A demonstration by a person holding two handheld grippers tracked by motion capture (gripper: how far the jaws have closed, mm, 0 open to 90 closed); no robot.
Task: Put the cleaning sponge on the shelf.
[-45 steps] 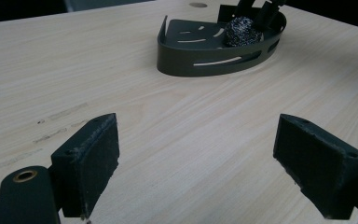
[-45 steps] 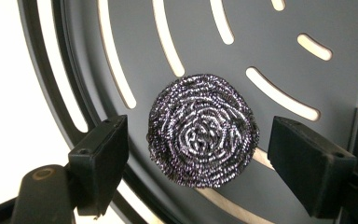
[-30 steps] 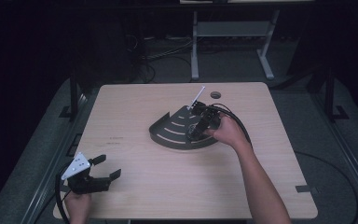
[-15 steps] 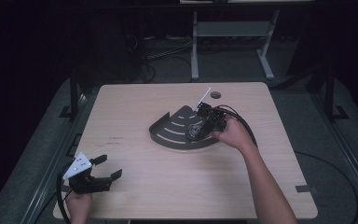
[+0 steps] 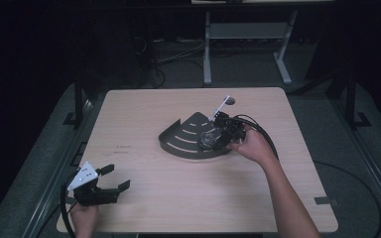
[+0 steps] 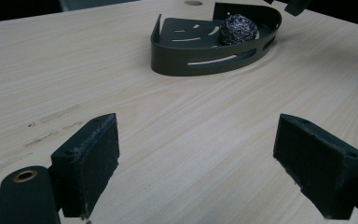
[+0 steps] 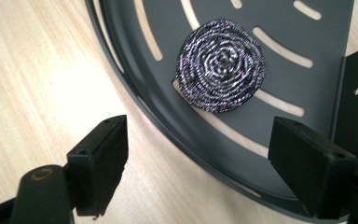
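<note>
The steel scourer lies flat on the slotted floor of the dark corner tray, just ahead of the right gripper and a little toward its right-hand finger. That gripper's jaws stand wide apart and hold nothing. One finger hangs outside the curved rim over the bare table, the other over the tray's floor, so the rim passes between them. From above, the right gripper sits at the tray's near right edge, with the scourer just beside its tips.

By the look of it, the placing is done: the scourer rests in the tray, free of both fingers, and all that seems left is for the right hand to draw clear.

The left gripper rests at the table's near left corner, its jaws spread and empty too, well apart from the tray. In its own view the tray and scourer sit far ahead of its fingers.
</note>
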